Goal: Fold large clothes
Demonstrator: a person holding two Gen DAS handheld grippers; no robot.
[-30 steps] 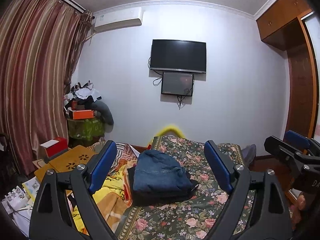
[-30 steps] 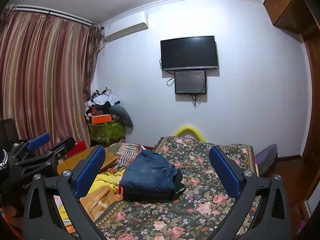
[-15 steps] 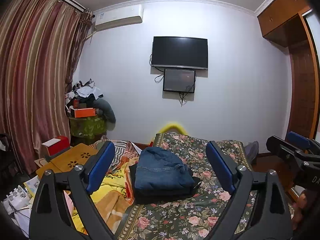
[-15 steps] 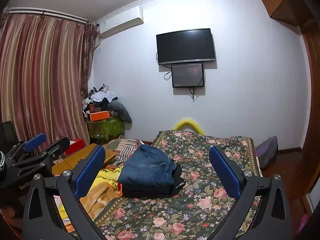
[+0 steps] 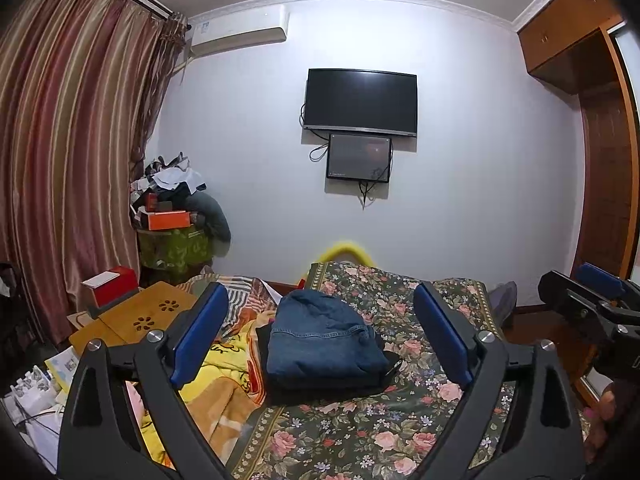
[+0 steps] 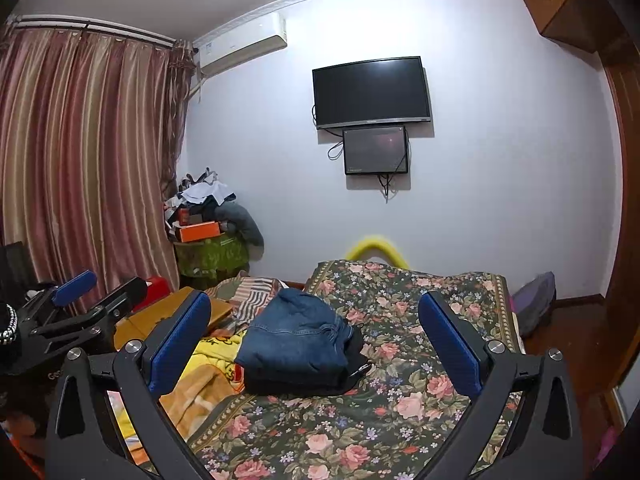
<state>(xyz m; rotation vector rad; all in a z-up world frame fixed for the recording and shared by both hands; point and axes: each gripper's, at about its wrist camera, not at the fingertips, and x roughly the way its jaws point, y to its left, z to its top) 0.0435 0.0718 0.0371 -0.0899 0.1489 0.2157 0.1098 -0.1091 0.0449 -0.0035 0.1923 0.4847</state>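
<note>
A folded pair of blue jeans (image 5: 324,344) lies on top of a folded dark garment (image 5: 386,364) in the middle of the floral bed cover (image 5: 360,432). My left gripper (image 5: 321,294) is held short of the stack and above the bed. Its jaws are opening and nothing is between them. In the right wrist view the same jeans (image 6: 296,340) sit slightly left of centre, and my right gripper (image 6: 315,300) is open and empty, also short of the stack. Each gripper shows at the edge of the other's view.
A yellow blanket (image 5: 224,392) and striped cloth lie left of the stack. A wooden lap table (image 5: 136,316) and a red box (image 5: 112,288) stand by the curtain (image 5: 60,160). There is a cluttered pile (image 5: 172,208) in the corner, a wall TV (image 5: 360,102) and a wardrobe (image 5: 600,160) on the right.
Both views have shifted only slightly. The left gripper's jaws stand a touch wider. The jeans and the dark garment have not moved.
</note>
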